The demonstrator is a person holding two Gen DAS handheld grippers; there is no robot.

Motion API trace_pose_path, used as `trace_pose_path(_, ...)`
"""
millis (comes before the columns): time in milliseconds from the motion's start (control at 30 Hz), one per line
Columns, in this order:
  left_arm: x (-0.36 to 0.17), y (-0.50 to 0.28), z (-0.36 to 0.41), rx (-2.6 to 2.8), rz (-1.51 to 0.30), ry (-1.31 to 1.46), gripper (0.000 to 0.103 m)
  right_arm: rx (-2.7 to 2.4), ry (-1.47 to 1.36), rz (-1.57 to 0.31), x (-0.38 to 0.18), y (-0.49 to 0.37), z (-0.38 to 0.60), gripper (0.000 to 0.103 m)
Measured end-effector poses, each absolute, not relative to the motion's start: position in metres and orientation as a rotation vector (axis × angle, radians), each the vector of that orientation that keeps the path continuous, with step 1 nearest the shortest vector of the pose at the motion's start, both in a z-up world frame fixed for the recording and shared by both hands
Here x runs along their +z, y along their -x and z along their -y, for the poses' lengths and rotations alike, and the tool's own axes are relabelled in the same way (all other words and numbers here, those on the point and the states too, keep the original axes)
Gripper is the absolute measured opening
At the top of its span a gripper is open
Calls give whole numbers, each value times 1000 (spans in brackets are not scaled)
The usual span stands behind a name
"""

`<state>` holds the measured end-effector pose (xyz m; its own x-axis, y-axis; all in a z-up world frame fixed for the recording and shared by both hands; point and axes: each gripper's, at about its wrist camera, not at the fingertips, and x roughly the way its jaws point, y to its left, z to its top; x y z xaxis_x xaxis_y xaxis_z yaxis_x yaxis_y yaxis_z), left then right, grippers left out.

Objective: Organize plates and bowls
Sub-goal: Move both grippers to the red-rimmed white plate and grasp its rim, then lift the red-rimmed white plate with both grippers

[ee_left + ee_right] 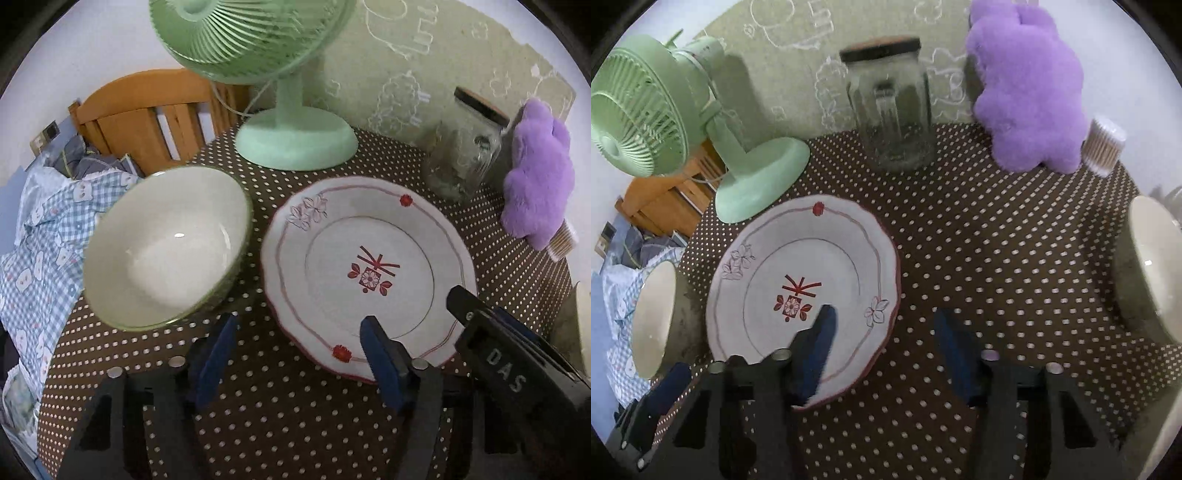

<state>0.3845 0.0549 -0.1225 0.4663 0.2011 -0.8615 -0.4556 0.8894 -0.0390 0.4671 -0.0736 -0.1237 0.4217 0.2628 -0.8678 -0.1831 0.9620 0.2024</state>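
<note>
A white plate (369,236) with red flower marks lies flat on the dotted tablecloth (288,413). A cream bowl (166,247) with a green outside stands left of it at the table's edge. My left gripper (300,325) is open: its right finger hangs over the plate's near rim and its left finger over the cloth. In the right wrist view my right gripper (884,314) is open and straddles the right rim of the plate (783,258), with nothing pressed between its pads. The bowl (653,317) shows at the left, and a second cream bowl (1152,269) stands at the far right.
A green table fan (295,144), a glass jar (465,147) and a purple plush toy (535,177) stand along the back. A tub of cotton swabs (1104,147) sits beside the plush. A wooden chair (147,118) and checked cloth (37,240) lie past the left edge.
</note>
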Motion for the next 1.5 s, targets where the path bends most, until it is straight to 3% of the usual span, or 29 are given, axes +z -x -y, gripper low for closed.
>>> trace_pose_path(300, -142, -397, -61, 395, -1047, 265, 66, 302, -78, -1143, -144, -477, 59, 30)
trace_pose_path(567, -141, -397, -56, 375, -1058, 245, 65, 307, -70, -1136, -143, -475, 57, 27)
trace_pose_path(1200, -141, -389, -26, 224, -1116, 115, 67, 216, -133, -1231, -136, -420, 132, 27)
trace_pose_path(1333, -144, -399, -28, 221, -1118, 100, 67, 186, -96, -1226, -138, -424, 128, 30)
trace_pose_path(1500, -145, -411, -32, 199, -1112, 98, 67, 158, -61, -1203, -141, -438, 119, 40)
